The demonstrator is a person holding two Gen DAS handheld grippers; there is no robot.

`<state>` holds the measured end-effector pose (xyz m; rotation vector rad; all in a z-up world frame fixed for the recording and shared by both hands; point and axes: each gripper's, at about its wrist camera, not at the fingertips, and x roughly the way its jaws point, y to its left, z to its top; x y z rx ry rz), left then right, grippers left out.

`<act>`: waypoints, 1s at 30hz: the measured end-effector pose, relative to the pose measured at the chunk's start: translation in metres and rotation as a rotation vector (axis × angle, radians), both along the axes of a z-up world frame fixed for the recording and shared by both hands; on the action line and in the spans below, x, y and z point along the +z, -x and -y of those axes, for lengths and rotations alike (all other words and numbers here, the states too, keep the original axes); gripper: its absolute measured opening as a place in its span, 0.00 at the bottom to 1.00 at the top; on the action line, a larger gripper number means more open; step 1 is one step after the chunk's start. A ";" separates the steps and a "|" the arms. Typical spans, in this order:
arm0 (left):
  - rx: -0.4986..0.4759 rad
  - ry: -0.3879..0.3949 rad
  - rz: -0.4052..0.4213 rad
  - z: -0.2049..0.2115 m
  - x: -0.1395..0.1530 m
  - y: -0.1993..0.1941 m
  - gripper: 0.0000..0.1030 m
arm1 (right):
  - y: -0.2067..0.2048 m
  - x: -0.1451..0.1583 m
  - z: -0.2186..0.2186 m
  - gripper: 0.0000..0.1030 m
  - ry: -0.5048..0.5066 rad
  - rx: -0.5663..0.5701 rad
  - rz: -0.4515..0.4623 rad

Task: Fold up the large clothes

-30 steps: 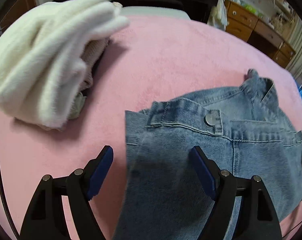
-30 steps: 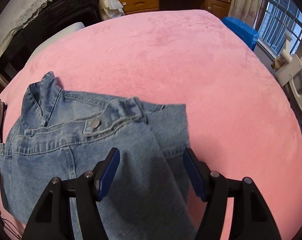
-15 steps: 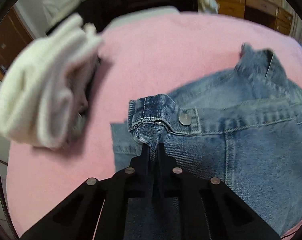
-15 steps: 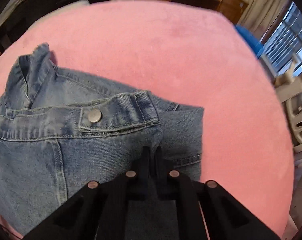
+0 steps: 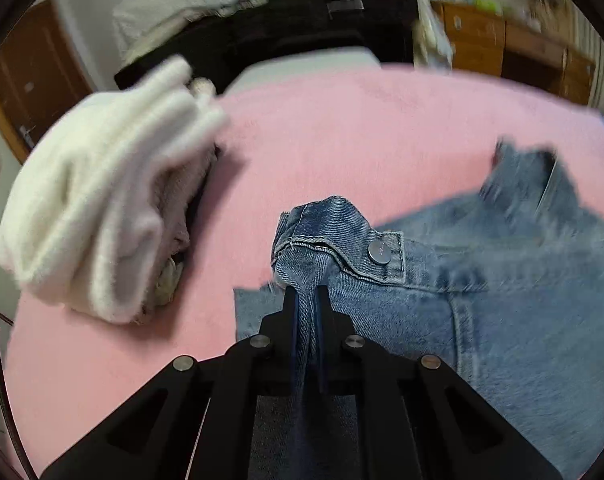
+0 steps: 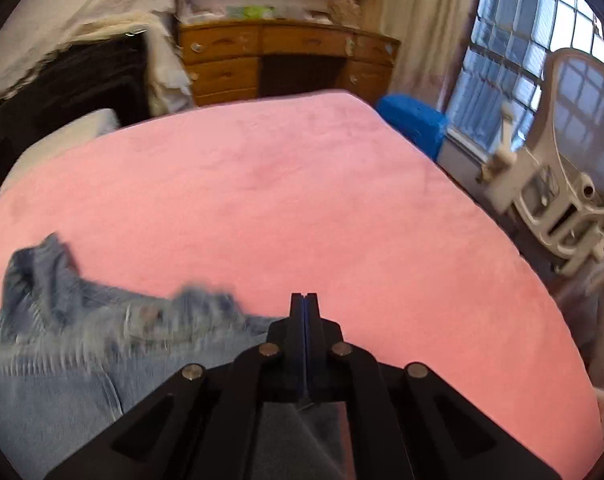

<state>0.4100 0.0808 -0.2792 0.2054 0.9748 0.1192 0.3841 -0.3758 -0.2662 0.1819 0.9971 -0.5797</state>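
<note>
A blue denim jacket [image 5: 502, 280] lies on the pink blanket [image 5: 362, 140]. My left gripper [image 5: 306, 292] is shut on a fold of denim just below the buttoned cuff [image 5: 334, 232], which stands lifted off the blanket. In the right wrist view the jacket [image 6: 61, 352] is blurred at the lower left, its collar [image 6: 33, 268] toward the far side. My right gripper [image 6: 304, 300] is shut, with denim hanging under the jaws near the bottom of the frame.
A pile of white fluffy clothes [image 5: 101, 208] sits on the blanket's left side. A black bed frame [image 5: 302, 36] and wooden drawers [image 6: 285, 60] stand beyond the far edge. A blue box [image 6: 414, 120], a window and a white chair [image 6: 562, 184] are on the right.
Both grippers went from open over the jacket to shut on denim. Both have since lifted, raising the cloth; the right view now tilts up toward the room.
</note>
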 end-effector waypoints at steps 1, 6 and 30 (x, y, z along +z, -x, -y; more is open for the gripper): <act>0.004 -0.035 -0.031 0.003 -0.009 -0.004 0.08 | -0.003 -0.006 0.004 0.00 -0.016 0.007 -0.034; 0.069 -0.120 -0.110 0.009 -0.032 -0.013 0.32 | 0.007 -0.012 -0.012 0.00 -0.012 0.077 -0.067; 0.023 0.290 0.039 -0.081 0.142 0.083 0.87 | 0.082 0.131 -0.143 0.54 -0.120 0.381 0.301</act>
